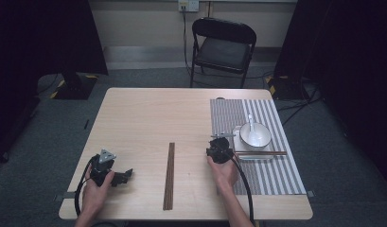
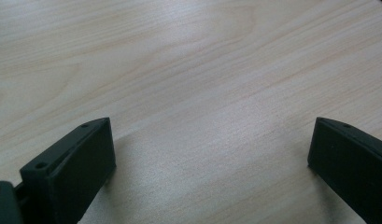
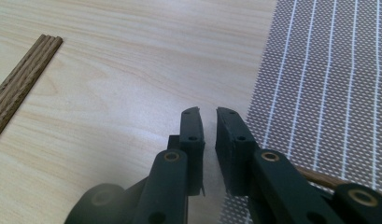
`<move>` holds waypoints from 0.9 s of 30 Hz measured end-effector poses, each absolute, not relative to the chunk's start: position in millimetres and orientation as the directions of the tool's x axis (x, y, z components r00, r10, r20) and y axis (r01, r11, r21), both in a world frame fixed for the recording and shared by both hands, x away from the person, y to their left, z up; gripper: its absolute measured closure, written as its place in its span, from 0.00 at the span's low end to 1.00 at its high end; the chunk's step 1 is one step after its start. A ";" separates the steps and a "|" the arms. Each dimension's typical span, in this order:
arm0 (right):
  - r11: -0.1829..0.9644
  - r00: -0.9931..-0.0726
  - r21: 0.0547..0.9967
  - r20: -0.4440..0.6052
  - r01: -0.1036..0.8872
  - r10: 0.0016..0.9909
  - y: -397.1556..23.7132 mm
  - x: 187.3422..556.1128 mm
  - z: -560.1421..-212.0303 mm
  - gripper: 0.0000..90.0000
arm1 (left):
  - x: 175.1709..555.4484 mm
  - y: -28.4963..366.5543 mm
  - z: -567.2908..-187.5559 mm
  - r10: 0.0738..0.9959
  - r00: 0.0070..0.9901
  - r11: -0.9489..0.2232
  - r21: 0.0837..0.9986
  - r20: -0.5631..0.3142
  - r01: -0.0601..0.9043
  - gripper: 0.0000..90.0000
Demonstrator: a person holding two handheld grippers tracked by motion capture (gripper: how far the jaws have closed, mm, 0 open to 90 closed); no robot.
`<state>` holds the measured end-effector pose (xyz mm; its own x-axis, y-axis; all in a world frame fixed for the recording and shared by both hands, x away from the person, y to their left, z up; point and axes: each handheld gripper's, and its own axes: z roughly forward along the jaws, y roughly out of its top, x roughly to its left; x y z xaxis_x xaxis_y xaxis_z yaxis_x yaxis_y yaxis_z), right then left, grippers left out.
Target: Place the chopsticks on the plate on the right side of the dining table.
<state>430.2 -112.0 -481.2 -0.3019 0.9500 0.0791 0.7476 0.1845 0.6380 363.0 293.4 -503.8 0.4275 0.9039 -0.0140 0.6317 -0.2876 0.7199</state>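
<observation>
A bundle of brown wooden chopsticks [image 1: 169, 175] [image 3: 20, 79] lies lengthwise on the table's middle. On the striped placemat [image 1: 257, 177] [image 3: 328, 70] stands a white bowl [image 1: 255, 135] with a white spoon [image 1: 251, 122] in it, on a white plate [image 1: 238, 135]. A pair of brown chopsticks [image 1: 259, 152] [image 3: 314, 176] lies crosswise in front of the bowl. My right gripper [image 1: 218, 149] [image 3: 207, 112] hovers at the mat's left edge, jaws nearly together with a thin empty slit. My left gripper [image 1: 126, 175] [image 2: 212, 126] rests near the front left, jaws wide apart over bare wood.
A black folding chair [image 1: 223, 47] stands beyond the table's far edge. A black stand base [image 1: 75, 85] sits on the floor at the far left. The wooden table [image 1: 148, 118] has bare surface across its left and far parts.
</observation>
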 end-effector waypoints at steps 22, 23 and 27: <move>0.186 -0.327 0.662 0.095 0.726 0.940 -106.3 436.2 -484.8 0.90 | 363.1 293.4 -503.8 0.904 0.427 -0.287 0.720 -0.014 0.632 0.00; 0.182 -0.321 0.660 0.095 0.729 0.942 -106.7 436.0 -484.4 0.90 | 363.1 293.4 -503.8 0.904 0.427 -0.287 0.720 -0.014 0.632 0.00; 0.188 -0.323 0.666 0.085 0.722 0.943 -108.4 436.0 -483.9 0.90 | 363.1 293.4 -503.8 0.904 0.427 -0.287 0.720 -0.014 0.632 0.00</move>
<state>436.0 -108.4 -483.9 -0.3232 0.9425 0.0849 0.7217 0.1875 0.6663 363.1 293.4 -503.8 0.4274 0.9040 -0.0142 0.6317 -0.2874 0.7199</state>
